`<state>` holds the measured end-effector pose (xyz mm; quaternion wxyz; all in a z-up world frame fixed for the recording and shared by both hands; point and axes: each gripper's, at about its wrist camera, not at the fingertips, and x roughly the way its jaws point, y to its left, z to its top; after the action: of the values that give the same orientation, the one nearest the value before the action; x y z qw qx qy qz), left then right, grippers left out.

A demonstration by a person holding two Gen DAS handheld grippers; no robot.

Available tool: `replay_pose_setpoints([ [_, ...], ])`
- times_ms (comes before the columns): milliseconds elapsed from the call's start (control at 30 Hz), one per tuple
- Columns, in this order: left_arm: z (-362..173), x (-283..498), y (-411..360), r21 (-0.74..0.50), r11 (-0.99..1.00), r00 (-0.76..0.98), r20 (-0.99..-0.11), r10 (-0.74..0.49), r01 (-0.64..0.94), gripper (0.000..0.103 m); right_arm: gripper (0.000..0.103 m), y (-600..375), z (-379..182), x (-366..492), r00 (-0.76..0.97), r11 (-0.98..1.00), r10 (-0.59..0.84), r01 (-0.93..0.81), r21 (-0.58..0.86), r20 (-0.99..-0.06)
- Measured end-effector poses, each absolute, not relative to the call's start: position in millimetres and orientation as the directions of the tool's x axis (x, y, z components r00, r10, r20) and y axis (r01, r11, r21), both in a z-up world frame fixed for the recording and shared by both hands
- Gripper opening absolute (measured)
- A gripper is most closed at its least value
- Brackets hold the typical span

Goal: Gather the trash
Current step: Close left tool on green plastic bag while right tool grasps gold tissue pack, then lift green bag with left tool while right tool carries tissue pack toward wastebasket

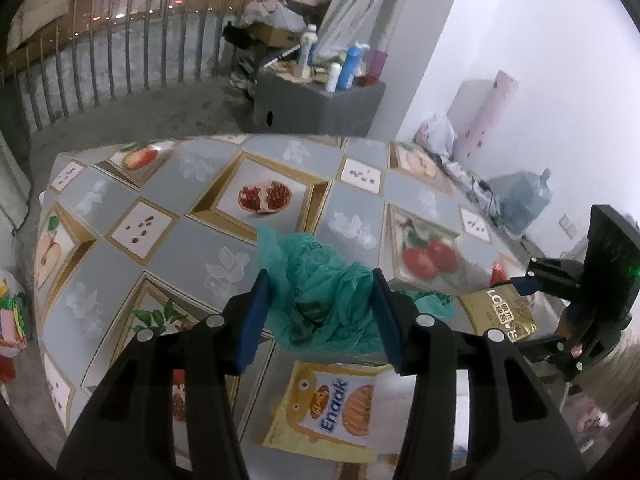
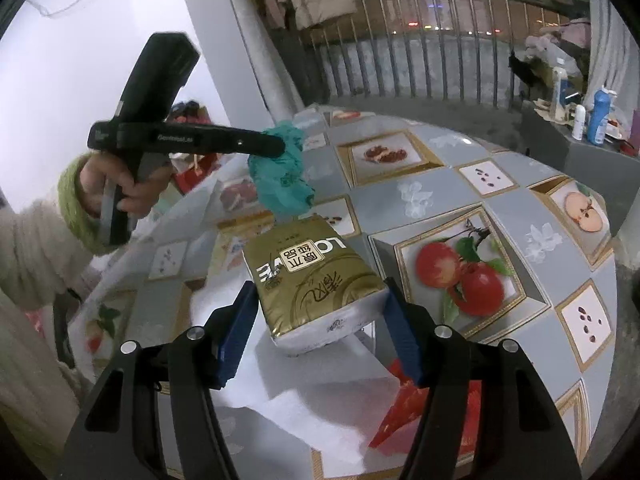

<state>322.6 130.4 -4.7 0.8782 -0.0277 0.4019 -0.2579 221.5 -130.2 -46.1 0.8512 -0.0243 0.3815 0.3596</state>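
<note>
Two claws angled down over the bench (image 1: pixel 168 256) as we worked: our left claw (image 1: pixel 320 316) clenched a crumpled green plastic bag (image 1: pixel 320 292), lifted off the cloth, while our right claw (image 2: pixel 320 328) gripped a gold tissue pack (image 2: pixel 312 276) across its width, long axis pointing away from us, far end tilted up

Crumpled teal plastic bag (image 1: pixel 320 300) sits between left gripper (image 1: pixel 320 314) pads, above fruit-print tablecloth table (image 1: pixel 168 248); yellow Enaak snack packet (image 1: pixel 332 408) lies on table below it. Gold-wrapped tissue pack (image 2: pixel 316 276) between right gripper (image 2: pixel 320 330) pads, to the bag's right; flat red paper packet (image 2: pixel 416 408) underneath
</note>
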Motion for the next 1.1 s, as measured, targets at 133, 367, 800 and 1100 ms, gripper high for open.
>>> replay_pose_setpoints([
  [133,15,298,135,-0.270,0.857,0.579,-0.644,-0.500,0.439,0.046,0.061,-139,-29,205,0.484,0.756,0.593,-0.611,0.237,-0.644],
  [367,39,241,134,-0.261,0.847,0.616,-0.592,-0.519,0.462,0.046,0.061,-159,-15,157,0.539,0.795,0.572,-0.551,0.254,-0.619],
  [800,21,165,113,-0.334,0.814,0.566,-0.592,-0.573,0.476,0.046,0.062,-189,-73,104,0.524,0.886,0.460,-0.326,0.330,-0.717],
  [1100,-5,122,81,-0.206,0.836,0.563,-0.655,-0.504,0.509,0.046,0.070,-212,-89,77,0.528,0.922,0.388,-0.224,0.317,-0.755],
])
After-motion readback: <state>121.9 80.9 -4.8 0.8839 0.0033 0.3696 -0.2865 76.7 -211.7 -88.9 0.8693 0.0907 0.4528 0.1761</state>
